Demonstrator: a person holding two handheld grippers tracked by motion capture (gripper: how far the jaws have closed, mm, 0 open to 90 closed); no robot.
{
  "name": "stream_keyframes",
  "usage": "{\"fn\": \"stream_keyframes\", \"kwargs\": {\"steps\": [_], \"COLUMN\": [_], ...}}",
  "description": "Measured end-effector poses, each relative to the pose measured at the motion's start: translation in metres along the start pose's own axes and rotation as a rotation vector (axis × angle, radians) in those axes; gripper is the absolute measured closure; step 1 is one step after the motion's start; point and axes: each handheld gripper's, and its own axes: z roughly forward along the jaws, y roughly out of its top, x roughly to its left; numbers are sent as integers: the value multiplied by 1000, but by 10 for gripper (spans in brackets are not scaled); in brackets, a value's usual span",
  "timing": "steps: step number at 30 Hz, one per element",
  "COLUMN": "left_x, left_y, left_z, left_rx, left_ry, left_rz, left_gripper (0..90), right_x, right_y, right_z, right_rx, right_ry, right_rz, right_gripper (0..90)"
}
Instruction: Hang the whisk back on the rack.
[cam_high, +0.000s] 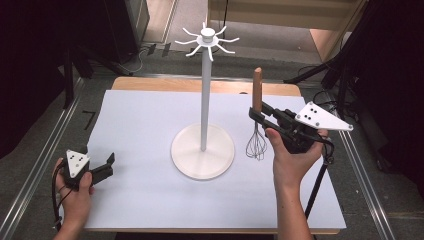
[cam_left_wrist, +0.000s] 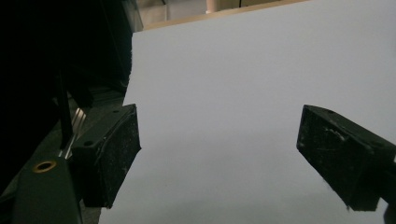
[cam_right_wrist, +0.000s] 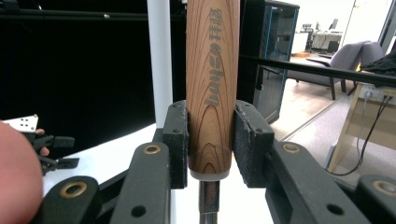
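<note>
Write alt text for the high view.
The right gripper holds a whisk upright by its wooden handle, wires down, beside a white hook stand on a white table. The left gripper rests open near the table's left edge.

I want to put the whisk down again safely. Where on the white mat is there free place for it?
The white mat is bare along its near edge, between the left gripper and the stand, and in the far left corner. It is crowded on the right, where the right gripper holds the whisk upright beside the stand's base.
</note>
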Motion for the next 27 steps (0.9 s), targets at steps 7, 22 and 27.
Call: {"fn": "stream_keyframes", "kwargs": {"steps": [7, 22, 27], "left_x": [0, 0, 0], "left_y": [0, 0, 0], "left_z": [0, 0, 0], "left_rx": [1, 0, -1], "left_ry": [-1, -1, 0], "left_rz": [-1, -3, -5], "left_gripper": [142, 142, 142], "right_x": [6, 16, 19], "right_y": [5, 21, 26], "right_z": [4, 11, 12], "right_rx": [-17, -54, -54], "right_ry": [10, 30, 37], "right_rz": [-3, -12, -14], "right_gripper": [702, 702, 702]}}
